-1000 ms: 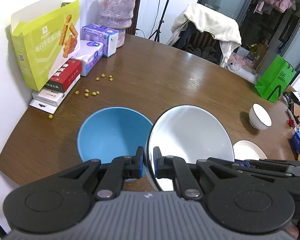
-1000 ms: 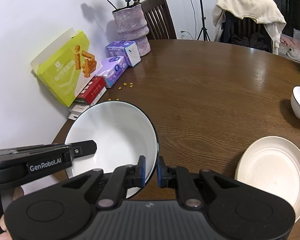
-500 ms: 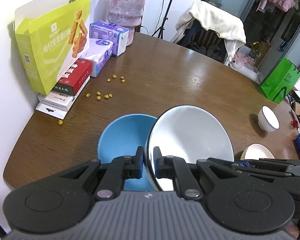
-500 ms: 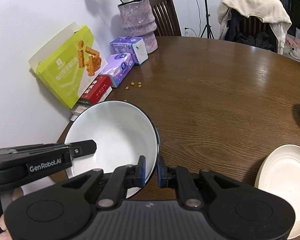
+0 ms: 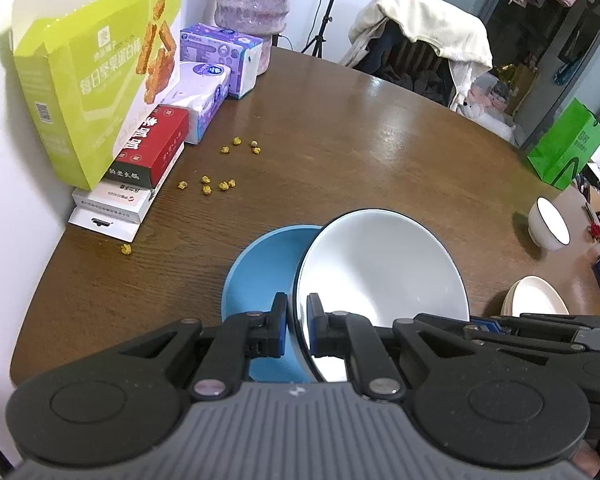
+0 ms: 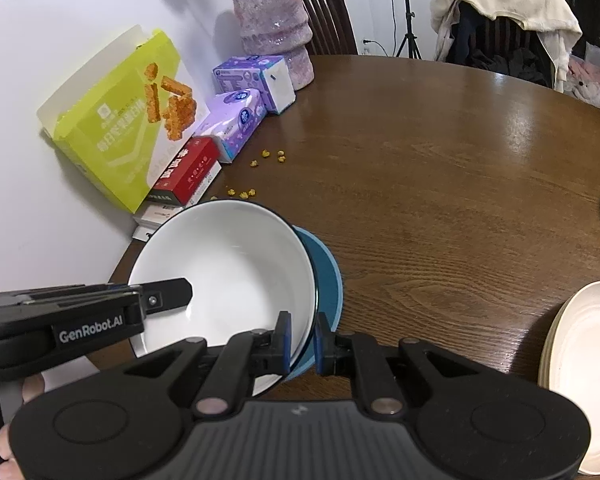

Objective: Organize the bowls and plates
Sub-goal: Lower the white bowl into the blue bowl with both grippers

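Observation:
A large white bowl (image 5: pixel 380 268) with a dark rim hangs just above the table, held from both sides. My left gripper (image 5: pixel 298 320) is shut on its left rim, my right gripper (image 6: pixel 302 338) is shut on its right rim. The white bowl (image 6: pixel 224 272) overlaps a blue bowl (image 5: pixel 260 272) that sits on the brown table; the blue bowl (image 6: pixel 328 280) shows only as a crescent in the right wrist view. Cream plates (image 6: pixel 580 376) are stacked at the right. A small white bowl (image 5: pixel 548 228) stands farther right.
Against the wall at the left stand a green snack box (image 5: pixel 96 80), a red box (image 5: pixel 152 144), tissue packs (image 5: pixel 204 92) and a pink vase (image 5: pixel 256 8). Yellow crumbs (image 5: pixel 220 184) dot the table (image 5: pixel 360 140). A green bag (image 5: pixel 564 144) and a draped chair (image 5: pixel 424 36) lie beyond.
Both grippers carried the white bowl leftward and slightly down, so it now overlaps the blue bowl. The boxes at the wall look closer; the cream plates have slid toward the right edge.

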The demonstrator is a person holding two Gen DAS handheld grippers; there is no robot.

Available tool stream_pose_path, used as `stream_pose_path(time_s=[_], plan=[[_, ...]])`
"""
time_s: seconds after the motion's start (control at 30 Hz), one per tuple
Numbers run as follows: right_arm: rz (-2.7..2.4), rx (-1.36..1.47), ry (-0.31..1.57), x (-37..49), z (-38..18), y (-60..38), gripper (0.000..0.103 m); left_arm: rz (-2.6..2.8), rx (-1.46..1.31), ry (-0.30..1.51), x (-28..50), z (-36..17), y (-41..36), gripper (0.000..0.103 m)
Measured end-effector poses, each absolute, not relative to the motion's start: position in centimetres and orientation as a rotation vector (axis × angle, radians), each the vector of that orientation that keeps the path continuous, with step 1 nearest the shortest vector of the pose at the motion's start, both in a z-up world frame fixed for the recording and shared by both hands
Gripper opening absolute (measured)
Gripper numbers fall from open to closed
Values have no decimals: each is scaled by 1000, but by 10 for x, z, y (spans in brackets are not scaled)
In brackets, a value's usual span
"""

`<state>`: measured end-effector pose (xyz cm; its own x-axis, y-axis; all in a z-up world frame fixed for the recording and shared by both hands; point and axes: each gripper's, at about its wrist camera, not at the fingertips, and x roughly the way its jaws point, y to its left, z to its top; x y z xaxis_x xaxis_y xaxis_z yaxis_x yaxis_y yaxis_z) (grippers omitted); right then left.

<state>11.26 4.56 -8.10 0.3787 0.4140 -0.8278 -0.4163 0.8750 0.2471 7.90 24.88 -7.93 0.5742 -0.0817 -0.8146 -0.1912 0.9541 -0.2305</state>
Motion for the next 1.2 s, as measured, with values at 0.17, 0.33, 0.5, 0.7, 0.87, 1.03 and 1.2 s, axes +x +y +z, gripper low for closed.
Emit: stream_pose_path(time_s=[0.17,0.33,0.5,0.7,0.87,1.03,1.2], plan=[[512,-1,1069,117,-87,49,11,47,-302,980,89,-87,253,10],[495,1,1084,124,-95,52,11,31,-295,999,99,-94,256,10],[482,3,1104,132,-103,56,11,20,-291,1023,107,-103,260,10],[470,4,1128,139,-112,62,11,11,-291,1049,114,-113,264,10],[460,4,1154,145,-120,67,11,2,-291,1078,121,-122,267,10],[456,2,1177,150,-126,71,11,1,-282,1099,127,-126,269,10],[458,-15,1205,154,-130,76,11,-2,-268,1146,130,-133,271,10]])
